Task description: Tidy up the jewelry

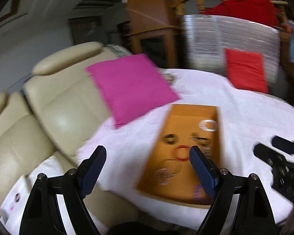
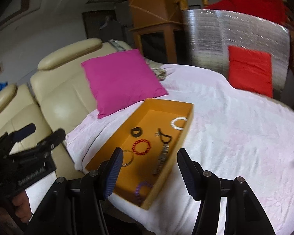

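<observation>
Currently, both claws are held with jaws spread wide and nothing gripped between them. The left claw (image 1: 148, 157) is seen above the near left part of a shallow orange cardboard tray (image 2: 107, 146), which is laid on a surface draped with a pale pink cloth (image 2: 235, 137). The right claw (image 2: 150, 161) is poised over the tray's near end. Inside the tray are spread a white beaded bracelet (image 2: 178, 123), a red beaded bracelet (image 2: 141, 146), a black ring-shaped band (image 2: 136, 131), a thin metal hoop (image 2: 128, 158), a silver watch-like strap (image 2: 161, 161) and a purple beaded bracelet (image 2: 142, 190), all apart from one another. A magenta square cushion (image 2: 121, 80) is propped against a cream leather sofa (image 2: 62, 90) behind the tray.
</observation>
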Tool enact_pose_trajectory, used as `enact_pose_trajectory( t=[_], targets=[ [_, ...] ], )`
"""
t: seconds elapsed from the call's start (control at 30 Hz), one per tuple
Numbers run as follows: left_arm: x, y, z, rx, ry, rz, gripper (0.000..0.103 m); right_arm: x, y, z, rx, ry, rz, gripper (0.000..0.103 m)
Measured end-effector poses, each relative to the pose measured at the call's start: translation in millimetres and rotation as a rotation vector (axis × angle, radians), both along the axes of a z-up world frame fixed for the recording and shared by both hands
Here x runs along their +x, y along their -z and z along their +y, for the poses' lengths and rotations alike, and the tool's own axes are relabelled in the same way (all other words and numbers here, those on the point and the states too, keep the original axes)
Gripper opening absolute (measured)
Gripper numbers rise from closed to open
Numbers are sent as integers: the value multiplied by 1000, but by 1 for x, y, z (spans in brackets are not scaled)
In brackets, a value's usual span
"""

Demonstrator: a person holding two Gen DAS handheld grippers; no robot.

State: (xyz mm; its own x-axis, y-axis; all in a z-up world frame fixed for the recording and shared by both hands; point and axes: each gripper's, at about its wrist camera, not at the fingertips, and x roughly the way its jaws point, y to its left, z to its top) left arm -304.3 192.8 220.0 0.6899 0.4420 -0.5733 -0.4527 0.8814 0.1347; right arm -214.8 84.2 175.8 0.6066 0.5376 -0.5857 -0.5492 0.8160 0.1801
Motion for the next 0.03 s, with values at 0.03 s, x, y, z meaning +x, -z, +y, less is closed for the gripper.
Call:
enact_pose_trajectory(
  t=[0.03],
  targets=[
    [11, 3, -15, -20, 57, 9, 87, 8, 1, -17, 9, 40, -3, 61]
  ],
)
